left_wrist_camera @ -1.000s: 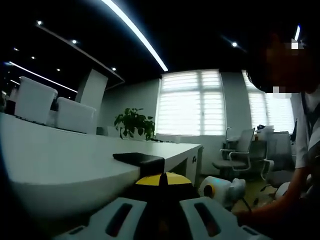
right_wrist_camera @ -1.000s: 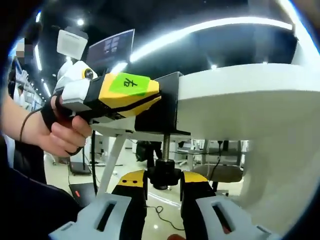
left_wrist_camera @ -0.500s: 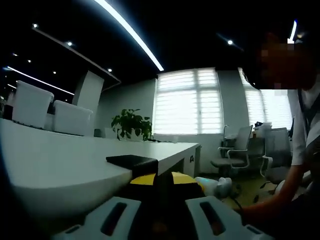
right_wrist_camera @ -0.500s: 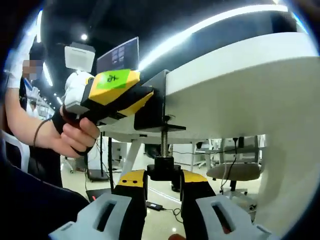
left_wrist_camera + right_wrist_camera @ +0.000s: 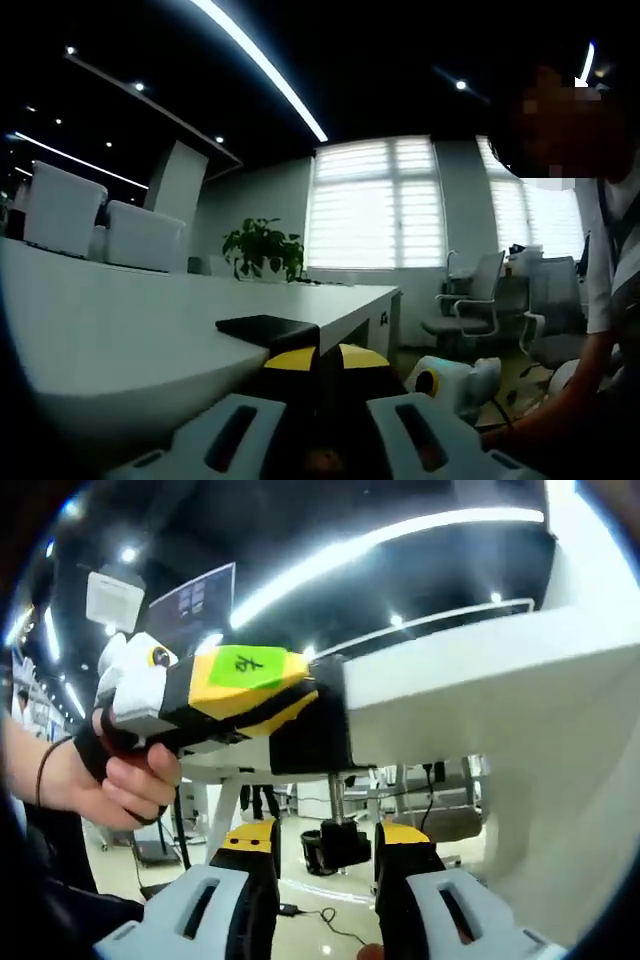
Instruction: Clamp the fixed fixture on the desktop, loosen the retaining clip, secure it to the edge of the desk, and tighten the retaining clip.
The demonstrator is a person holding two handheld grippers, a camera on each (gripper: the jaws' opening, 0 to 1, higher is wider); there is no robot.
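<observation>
From the right gripper view, the black fixture (image 5: 312, 730) sits clamped over the edge of the white desk (image 5: 480, 700), its threaded screw running down toward six o'clock to a black knob (image 5: 335, 846). The right gripper (image 5: 327, 855) has its two yellow-tipped jaws standing either side of that knob with a gap on both sides, so they are parted and not gripping it. At nine o'clock a person's hand (image 5: 125, 785) holds the left gripper (image 5: 305, 685), whose yellow nose meets the fixture's upper part; whether it is pinching it I cannot tell. In the left gripper view, the fixture's flat black top plate (image 5: 267, 330) lies on the desk (image 5: 110, 330) edge just above the jaws, with a potted plant (image 5: 262, 248) beyond at twelve o'clock.
</observation>
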